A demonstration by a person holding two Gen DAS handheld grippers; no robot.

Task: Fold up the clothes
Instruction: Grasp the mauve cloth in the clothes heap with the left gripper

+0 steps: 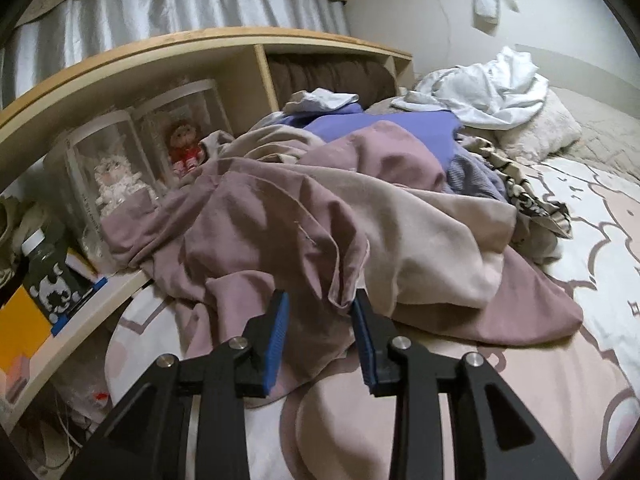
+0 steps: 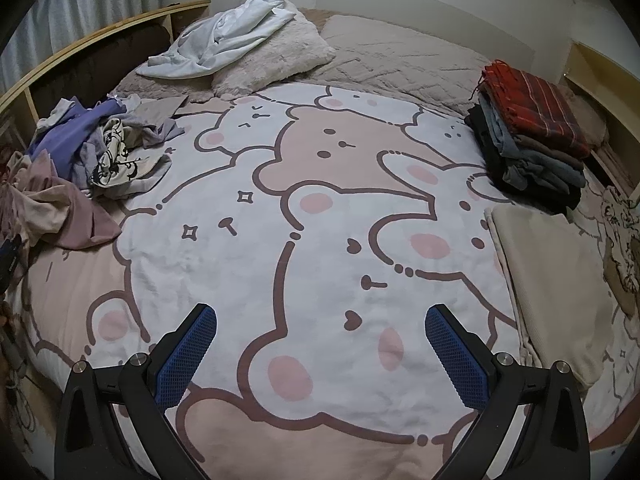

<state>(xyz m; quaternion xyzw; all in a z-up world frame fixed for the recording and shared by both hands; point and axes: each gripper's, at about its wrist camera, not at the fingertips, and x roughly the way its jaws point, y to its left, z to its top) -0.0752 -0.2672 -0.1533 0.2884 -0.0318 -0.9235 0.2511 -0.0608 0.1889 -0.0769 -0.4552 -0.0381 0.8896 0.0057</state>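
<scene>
A crumpled mauve and beige garment (image 1: 320, 216) lies on top of an unfolded pile on the bed. My left gripper (image 1: 320, 312) is partly open, its blue pads on either side of a hanging fold of this garment, not closed on it. The same pile shows at the left edge of the right wrist view (image 2: 60, 200), with a purple garment (image 2: 68, 140) and a patterned one (image 2: 116, 160). My right gripper (image 2: 320, 340) is wide open and empty above the bear-print bedspread (image 2: 312, 240). A stack of folded clothes (image 2: 532, 136) stands at the right, with a folded beige cloth (image 2: 552, 280) in front of it.
A wooden shelf unit (image 1: 132, 64) runs along the bed's left side, holding dolls in clear cases (image 1: 120, 176) and a bottle (image 1: 44, 268). A white garment (image 2: 224, 36) lies on pillows (image 2: 280, 60) at the head of the bed. A wall is behind.
</scene>
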